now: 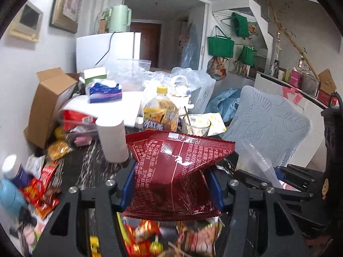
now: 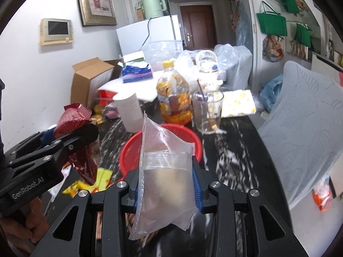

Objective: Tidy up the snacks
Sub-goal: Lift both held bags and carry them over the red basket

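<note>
Red snack packet (image 1: 171, 171) upright in left gripper (image 1: 171, 184) jaws

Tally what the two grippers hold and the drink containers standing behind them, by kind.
Red snack packet, in left gripper: 1
Clear zip bag, in right gripper: 1
Tea bottle: 1
Glass: 1
Total: 4

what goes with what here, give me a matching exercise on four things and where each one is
Things:
1. red snack packet
2. clear zip bag
3. red basin
4. green kettle

Places:
A. on the white fridge
B. between the right gripper pads
C. on the dark table
D. between the left gripper pads

Pairs: 1-D, 2-B, 3-C, 4-A
</note>
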Motion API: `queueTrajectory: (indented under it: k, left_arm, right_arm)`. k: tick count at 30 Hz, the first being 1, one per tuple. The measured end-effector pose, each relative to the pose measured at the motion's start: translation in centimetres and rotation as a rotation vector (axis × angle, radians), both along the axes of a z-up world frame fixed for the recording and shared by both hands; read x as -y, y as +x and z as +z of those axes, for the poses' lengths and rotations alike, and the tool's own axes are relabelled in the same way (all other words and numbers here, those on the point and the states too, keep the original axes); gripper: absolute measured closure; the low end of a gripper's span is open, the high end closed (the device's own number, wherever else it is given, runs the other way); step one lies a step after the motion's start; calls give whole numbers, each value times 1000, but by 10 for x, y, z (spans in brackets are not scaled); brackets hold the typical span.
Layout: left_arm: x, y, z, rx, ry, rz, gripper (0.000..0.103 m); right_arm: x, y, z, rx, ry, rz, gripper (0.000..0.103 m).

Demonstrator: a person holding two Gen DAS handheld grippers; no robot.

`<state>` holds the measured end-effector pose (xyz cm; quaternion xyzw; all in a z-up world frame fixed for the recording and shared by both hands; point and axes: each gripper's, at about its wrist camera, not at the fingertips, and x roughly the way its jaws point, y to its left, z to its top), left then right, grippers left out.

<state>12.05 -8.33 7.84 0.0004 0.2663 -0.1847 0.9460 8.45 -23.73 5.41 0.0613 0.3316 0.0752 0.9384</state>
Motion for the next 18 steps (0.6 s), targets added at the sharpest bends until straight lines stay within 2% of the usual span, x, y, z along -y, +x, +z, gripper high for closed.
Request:
queueTrajectory:
  k: [10,18]
  left_arm:
    - [9,66,-4,-1,15,13,46]
    - [14,105,-26,-62,53,25,46]
  right_arm:
    - [7,59,1,10,-28,-4,67]
    - [9,101,-11,-14,-32,-4,67]
